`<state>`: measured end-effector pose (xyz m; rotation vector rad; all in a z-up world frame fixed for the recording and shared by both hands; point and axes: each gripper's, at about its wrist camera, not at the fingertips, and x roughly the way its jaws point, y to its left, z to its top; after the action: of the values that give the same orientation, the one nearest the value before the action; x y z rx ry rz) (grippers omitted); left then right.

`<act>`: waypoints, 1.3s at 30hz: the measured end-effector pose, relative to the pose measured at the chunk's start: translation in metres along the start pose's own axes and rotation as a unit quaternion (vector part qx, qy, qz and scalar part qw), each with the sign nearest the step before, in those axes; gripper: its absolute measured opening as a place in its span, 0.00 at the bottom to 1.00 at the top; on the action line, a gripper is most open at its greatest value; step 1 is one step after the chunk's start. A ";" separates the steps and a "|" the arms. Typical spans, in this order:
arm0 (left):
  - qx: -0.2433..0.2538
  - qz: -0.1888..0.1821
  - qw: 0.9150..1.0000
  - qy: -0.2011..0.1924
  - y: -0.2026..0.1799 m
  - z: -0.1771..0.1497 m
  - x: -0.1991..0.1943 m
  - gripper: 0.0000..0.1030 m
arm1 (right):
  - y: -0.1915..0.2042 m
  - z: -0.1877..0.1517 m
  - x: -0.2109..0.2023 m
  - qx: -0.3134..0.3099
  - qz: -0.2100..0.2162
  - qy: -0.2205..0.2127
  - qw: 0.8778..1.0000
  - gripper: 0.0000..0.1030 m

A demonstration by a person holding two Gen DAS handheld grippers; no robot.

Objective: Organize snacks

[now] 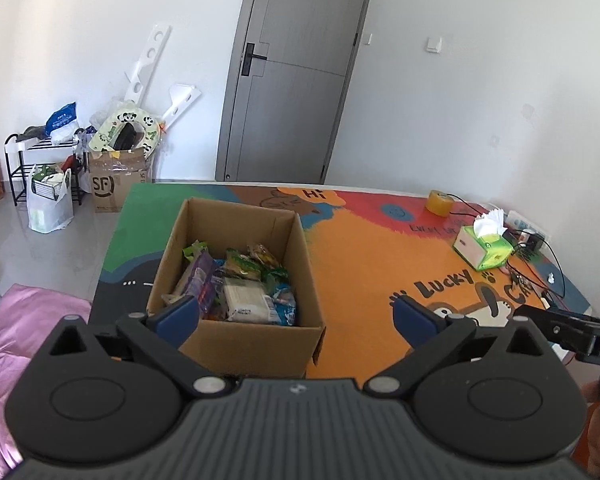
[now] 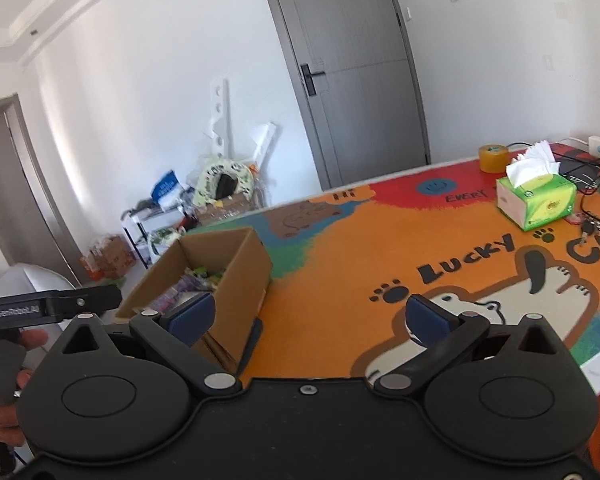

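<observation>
An open cardboard box (image 1: 260, 340) stands on the colourful table mat (image 1: 364, 264), filled with several snack packets (image 1: 240, 284). My left gripper (image 1: 296, 314) is open and empty, held just in front of and above the box's near wall. The box also shows in the right wrist view (image 2: 244, 264), at the left, with snack packets (image 2: 196, 280) inside. My right gripper (image 2: 308, 316) is open and empty, to the right of the box, above the orange part of the mat (image 2: 340, 264).
A green tissue box (image 1: 484, 246) and a yellow tape roll (image 1: 439, 202) sit at the table's far right, among cables (image 1: 532, 268). Beyond the table stand a grey door (image 1: 288, 80), an SF carton (image 1: 116, 178) and a black rack (image 1: 40, 168). A pink cloth (image 1: 16, 344) lies lower left.
</observation>
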<state>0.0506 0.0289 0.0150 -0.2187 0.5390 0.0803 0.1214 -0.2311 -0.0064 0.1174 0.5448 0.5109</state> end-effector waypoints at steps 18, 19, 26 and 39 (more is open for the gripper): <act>0.016 0.017 1.000 0.004 0.003 0.003 -0.015 0.99 | 0.006 -0.003 -0.008 -0.012 0.012 0.018 1.000 1.00; 0.018 0.020 1.000 0.006 0.003 0.002 -0.014 0.99 | 0.006 -0.003 -0.007 -0.012 0.012 0.019 1.000 1.00; 0.018 0.024 0.999 0.014 0.003 -0.001 -0.012 0.99 | 0.006 -0.003 -0.007 -0.014 0.013 0.023 1.000 1.00; 0.032 0.023 0.999 0.017 0.000 -0.007 -0.009 0.99 | 0.008 -0.006 -0.002 -0.019 0.019 0.026 0.999 1.00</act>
<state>0.0395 0.0271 0.0143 -0.1454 0.5790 0.1044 0.1129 -0.2253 -0.0089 0.0784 0.5844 0.5626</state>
